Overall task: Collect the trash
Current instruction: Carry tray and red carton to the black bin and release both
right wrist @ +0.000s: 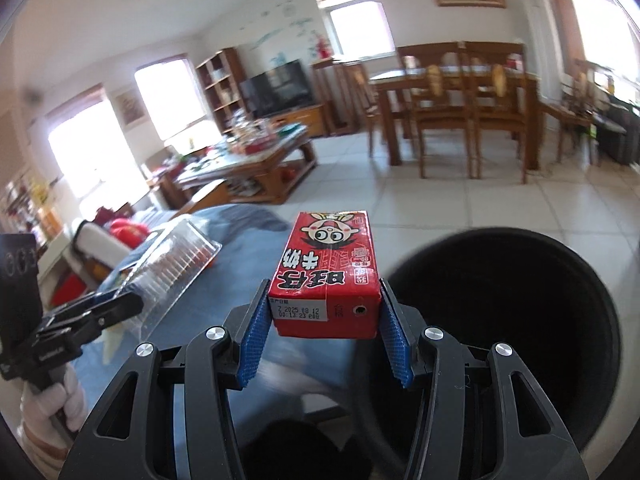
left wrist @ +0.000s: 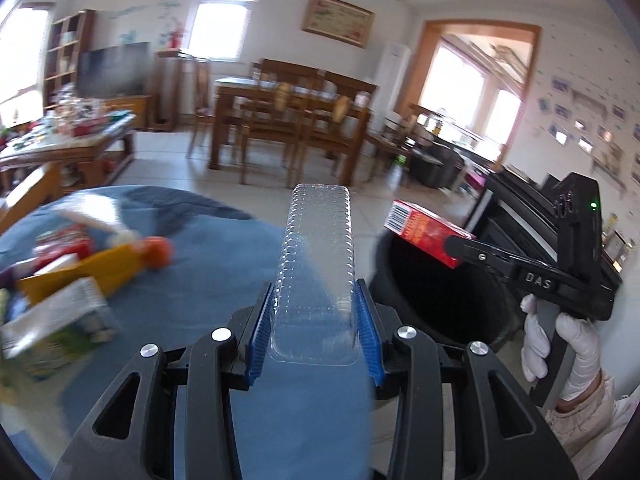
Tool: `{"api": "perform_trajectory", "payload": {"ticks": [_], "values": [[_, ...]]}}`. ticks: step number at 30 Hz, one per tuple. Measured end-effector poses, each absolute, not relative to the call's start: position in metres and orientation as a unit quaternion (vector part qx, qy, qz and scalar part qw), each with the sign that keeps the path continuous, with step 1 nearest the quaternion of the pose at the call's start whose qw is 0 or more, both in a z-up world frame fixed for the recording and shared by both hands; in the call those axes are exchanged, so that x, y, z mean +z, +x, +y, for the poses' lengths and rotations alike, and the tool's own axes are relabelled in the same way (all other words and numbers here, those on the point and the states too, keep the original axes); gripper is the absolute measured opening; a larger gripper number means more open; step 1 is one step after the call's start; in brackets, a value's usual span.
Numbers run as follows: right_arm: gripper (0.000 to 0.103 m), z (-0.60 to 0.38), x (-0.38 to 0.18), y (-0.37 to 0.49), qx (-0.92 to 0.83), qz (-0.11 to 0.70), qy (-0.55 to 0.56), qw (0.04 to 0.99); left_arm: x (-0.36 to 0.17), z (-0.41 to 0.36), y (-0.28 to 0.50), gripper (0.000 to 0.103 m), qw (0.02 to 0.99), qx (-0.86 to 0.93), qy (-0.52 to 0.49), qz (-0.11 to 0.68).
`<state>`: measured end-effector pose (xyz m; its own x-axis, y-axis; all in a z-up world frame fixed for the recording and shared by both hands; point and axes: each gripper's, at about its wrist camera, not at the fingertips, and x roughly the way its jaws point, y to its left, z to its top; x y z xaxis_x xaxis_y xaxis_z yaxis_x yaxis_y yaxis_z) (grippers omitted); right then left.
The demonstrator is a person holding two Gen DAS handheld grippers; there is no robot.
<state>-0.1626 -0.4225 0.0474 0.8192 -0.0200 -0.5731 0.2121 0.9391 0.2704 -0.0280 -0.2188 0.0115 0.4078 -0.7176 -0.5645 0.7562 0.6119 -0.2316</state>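
Blue-clothed table [left wrist: 200,304]: left gripper [left wrist: 316,320] clamps clear ribbed tray [left wrist: 316,248]; right gripper [right wrist: 324,328] clamps red carton [right wrist: 326,276].

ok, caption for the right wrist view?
Right gripper holds a red carton beside the black bin, left gripper holding a clear tray.

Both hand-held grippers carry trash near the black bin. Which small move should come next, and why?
Probably move the right hand-held gripper a little further over the round black trash bin, then open it. Its blue pads clamp the red milk carton, which hangs near the bin's rim. The left hand-held gripper, holding the clear plastic tray, is above the blue cloth.
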Motion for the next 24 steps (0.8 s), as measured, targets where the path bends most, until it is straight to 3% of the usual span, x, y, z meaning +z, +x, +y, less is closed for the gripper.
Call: {"api": "perform_trajectory", "payload": {"ticks": [11, 24], "values": [[0.051, -0.522, 0.004, -0.234, -0.156, 0.301, 0.218, 0.915, -0.026, -0.340, -0.072, 0.039, 0.771, -0.528, 0.081, 0.346], [0.051, -0.538, -0.027, -0.245, -0.181, 0.308, 0.225, 0.906, -0.047, -0.389, -0.085, 0.039, 0.752, -0.536, 0.129, 0.360]]}}
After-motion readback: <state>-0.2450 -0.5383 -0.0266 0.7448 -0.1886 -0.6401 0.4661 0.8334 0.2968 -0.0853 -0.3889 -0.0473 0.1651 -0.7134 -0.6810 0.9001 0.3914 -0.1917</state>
